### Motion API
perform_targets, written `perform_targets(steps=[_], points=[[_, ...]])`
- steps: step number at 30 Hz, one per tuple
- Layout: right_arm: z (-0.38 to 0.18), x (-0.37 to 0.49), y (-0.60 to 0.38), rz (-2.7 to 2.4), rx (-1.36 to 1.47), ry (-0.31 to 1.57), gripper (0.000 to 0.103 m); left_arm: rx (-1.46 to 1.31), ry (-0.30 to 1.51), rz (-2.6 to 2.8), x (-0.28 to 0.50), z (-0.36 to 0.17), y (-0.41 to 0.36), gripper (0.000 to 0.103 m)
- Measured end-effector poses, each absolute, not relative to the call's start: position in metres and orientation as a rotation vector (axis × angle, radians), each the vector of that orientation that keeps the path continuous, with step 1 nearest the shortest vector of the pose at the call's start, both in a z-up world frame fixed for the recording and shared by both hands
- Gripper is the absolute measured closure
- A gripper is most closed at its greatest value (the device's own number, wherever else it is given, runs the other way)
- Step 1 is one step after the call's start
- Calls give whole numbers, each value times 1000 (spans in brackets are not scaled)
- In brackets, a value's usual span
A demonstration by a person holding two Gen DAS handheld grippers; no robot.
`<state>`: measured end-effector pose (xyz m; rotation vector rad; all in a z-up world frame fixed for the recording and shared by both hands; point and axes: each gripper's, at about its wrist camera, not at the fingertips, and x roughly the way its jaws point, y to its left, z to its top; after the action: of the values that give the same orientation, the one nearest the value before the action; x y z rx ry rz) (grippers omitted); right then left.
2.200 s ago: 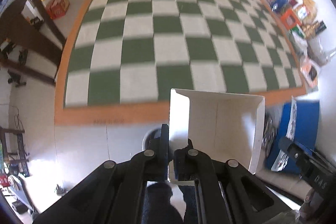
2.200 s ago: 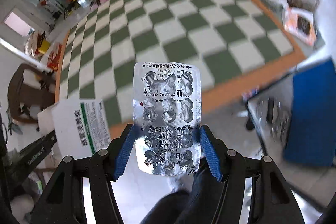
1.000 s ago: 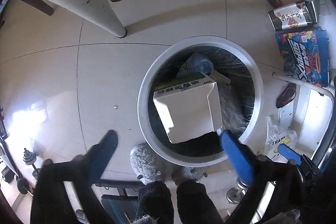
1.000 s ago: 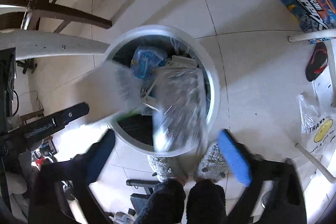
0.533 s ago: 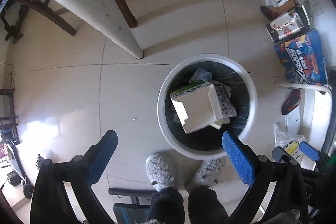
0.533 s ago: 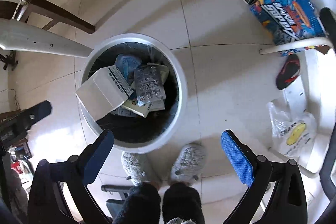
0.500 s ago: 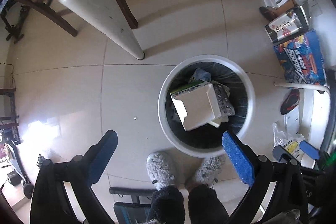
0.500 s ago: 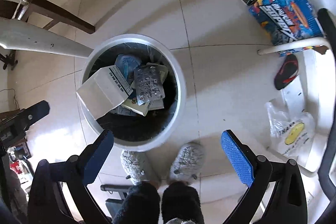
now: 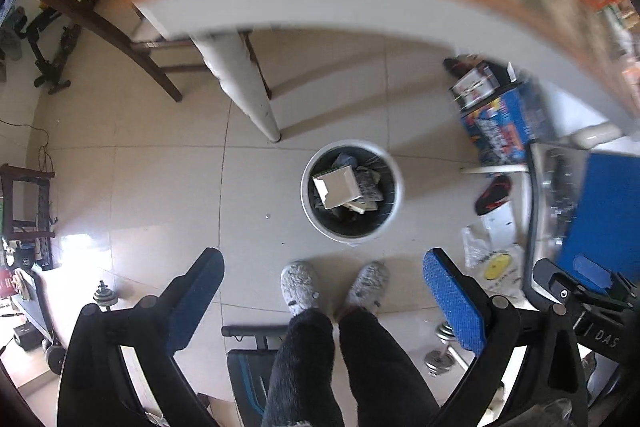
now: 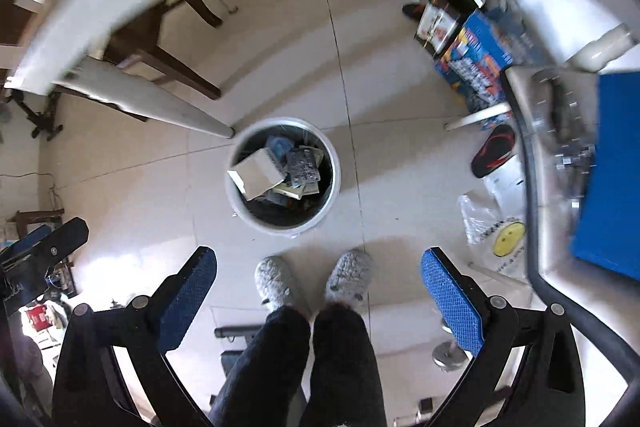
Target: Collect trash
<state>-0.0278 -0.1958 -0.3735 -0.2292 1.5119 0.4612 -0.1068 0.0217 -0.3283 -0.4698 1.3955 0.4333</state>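
I'm seeing glossy pale floor tiles [image 9: 160,187] throwing back window glare. The bin [image 9: 394,187] is looking like smooth white plastic with a dark liner; inside, a matt white cardboard box [image 9: 340,189] and a shiny, crinkled foil blister sheet [image 10: 303,165]. My left gripper [image 9: 324,297] and right gripper [image 10: 318,293] are showing rough, dimpled blue pads [image 9: 454,303] on matt black plastic arms. The slippers [image 9: 300,287] are looking fuzzy grey, the chair legs [image 10: 188,75] dark wood.

The bin [image 9: 394,205] stands on the floor [image 9: 160,195] before the feet [image 9: 300,287]; the box [image 9: 338,187] and blister pack [image 10: 304,167] lie inside it.
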Motion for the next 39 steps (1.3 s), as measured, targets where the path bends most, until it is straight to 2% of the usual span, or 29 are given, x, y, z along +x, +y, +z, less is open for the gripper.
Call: perform_targets(steps=[5, 10, 17, 26, 39], points=[[-267, -39, -212, 496, -212, 1469, 0, -477, 1347, 406, -121, -242, 7, 1], [-170, -49, -226, 534, -191, 1415, 0, -493, 1297, 356, -130, -181, -6, 1], [-80, -65, -241, 609, -127, 1375, 0, -562, 1226, 252, -145, -118, -13, 1], [-33, -86, -244, 753, -60, 1395, 0, -645, 1140, 162, -168, -69, -16, 1], [-17, -101, -236, 827, -79, 1403, 0, -678, 1097, 158, -185, -59, -16, 0]])
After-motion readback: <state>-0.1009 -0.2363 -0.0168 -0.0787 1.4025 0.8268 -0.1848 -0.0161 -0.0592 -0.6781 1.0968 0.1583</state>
